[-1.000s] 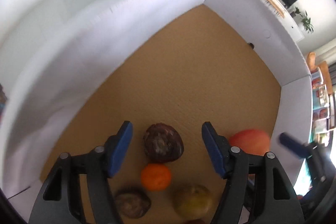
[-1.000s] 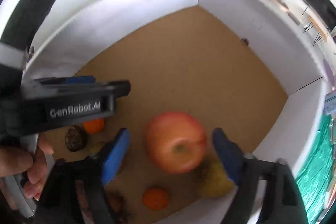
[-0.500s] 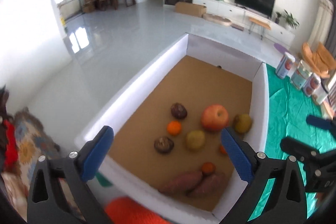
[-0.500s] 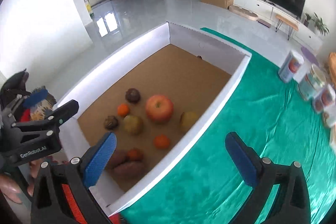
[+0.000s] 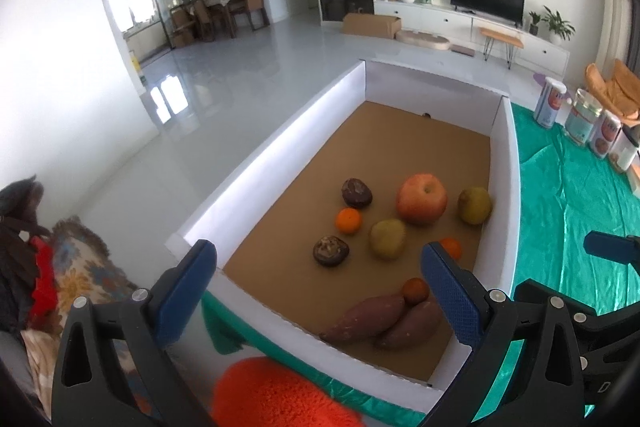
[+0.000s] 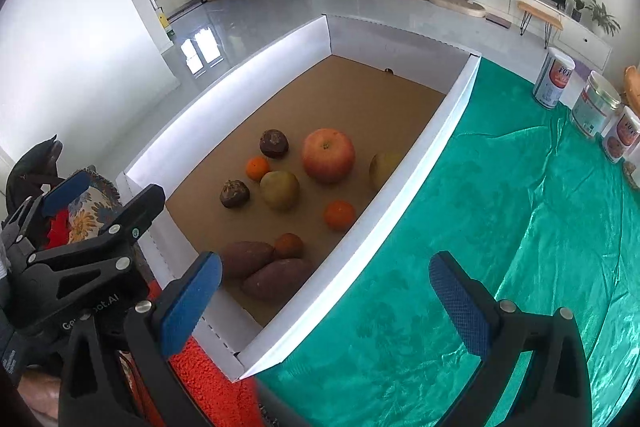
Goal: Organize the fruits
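Note:
A white-walled box (image 5: 280, 143) with a brown floor holds several fruits. Among them are a red apple (image 5: 421, 199), two yellow-green pears (image 5: 387, 238), two dark brown fruits (image 5: 356, 192), small oranges (image 5: 348, 220) and two sweet potatoes (image 5: 364, 319). My left gripper (image 5: 316, 267) hovers above the box's near end, open and empty. My right gripper (image 6: 324, 271) hangs over the box's near right wall (image 6: 400, 195), also open with nothing between its fingers. In the right wrist view the apple (image 6: 328, 155) lies mid-box and the left gripper (image 6: 100, 211) shows at the left.
A green cloth (image 6: 500, 227) covers the surface right of the box. Three tins (image 6: 554, 79) stand at its far right. An orange fuzzy item (image 5: 272, 395) lies just before the box's near wall. A patterned fabric (image 5: 80, 267) lies at the left.
Both grippers pulled back and up out of the box and spread wider. The apple left the right jaws and the dark fruit left the left jaws; both now rest on the box floor.

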`<state>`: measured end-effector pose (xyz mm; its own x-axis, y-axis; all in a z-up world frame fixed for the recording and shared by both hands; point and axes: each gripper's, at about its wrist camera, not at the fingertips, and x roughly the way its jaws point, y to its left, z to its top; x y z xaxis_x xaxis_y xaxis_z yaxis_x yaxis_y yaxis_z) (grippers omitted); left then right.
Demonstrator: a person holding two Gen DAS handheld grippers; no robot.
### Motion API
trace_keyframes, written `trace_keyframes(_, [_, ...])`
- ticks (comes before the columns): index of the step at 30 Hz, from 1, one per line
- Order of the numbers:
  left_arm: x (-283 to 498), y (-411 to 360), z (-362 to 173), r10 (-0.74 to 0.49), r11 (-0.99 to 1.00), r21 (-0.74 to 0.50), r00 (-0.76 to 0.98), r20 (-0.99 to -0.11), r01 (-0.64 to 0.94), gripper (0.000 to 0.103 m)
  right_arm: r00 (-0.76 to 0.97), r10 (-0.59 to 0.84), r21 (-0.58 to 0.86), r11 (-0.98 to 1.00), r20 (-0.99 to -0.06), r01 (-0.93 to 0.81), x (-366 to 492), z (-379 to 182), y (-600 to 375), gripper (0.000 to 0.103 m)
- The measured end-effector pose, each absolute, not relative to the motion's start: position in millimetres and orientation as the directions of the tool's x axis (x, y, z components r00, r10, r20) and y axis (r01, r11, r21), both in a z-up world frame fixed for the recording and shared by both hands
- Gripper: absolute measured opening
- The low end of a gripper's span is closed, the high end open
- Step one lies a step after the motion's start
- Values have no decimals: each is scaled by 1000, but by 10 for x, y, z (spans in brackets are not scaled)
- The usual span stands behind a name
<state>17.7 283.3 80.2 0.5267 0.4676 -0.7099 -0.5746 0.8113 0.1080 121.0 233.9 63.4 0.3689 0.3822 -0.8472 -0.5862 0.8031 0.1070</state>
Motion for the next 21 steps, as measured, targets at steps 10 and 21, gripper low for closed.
trace_keyframes(10, [83,2988,749,436,817,90,508,-742,-570,102,360,306,43,811,-881,-583,1164,692,2501,103])
trace_keyframes(21, [-15,3186,866,362,821,15,501,-786,-570,102,374,264,-5,811,-889,-585,1094,787,2645,103])
